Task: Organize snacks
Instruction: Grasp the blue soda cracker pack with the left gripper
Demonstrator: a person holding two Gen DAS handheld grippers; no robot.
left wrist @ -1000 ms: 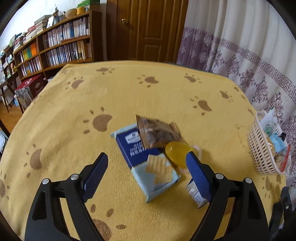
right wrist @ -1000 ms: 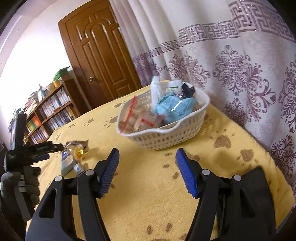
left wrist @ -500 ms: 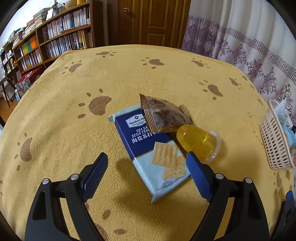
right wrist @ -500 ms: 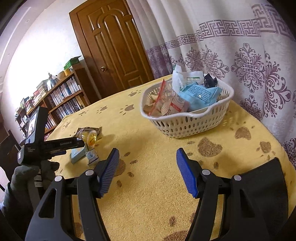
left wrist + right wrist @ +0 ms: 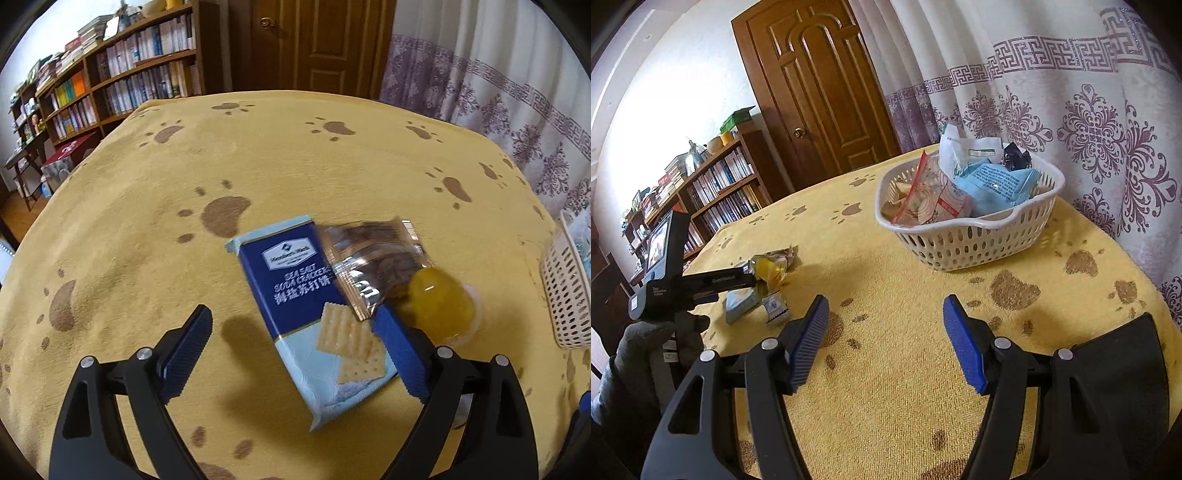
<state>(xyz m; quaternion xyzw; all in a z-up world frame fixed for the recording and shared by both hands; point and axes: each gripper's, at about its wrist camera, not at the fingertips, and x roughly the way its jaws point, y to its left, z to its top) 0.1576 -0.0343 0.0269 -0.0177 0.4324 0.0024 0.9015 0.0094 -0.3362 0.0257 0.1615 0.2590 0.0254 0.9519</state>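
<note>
Yellow paw-print cloth [image 5: 295, 155] covers the table, with a basket [image 5: 979, 240] of snacks well off by the curtain. Since a second ago the left gripper [image 5: 303, 350] has sunk toward the cracker pack [image 5: 314, 314], its jaws opening wide around it without touching, so a pickup looks near; the right gripper [image 5: 882, 339] hangs half-open and empty. Flat, blue and glossy, the pack lies under a brown packet [image 5: 373, 262], beside a jelly cup [image 5: 439, 306]
</note>
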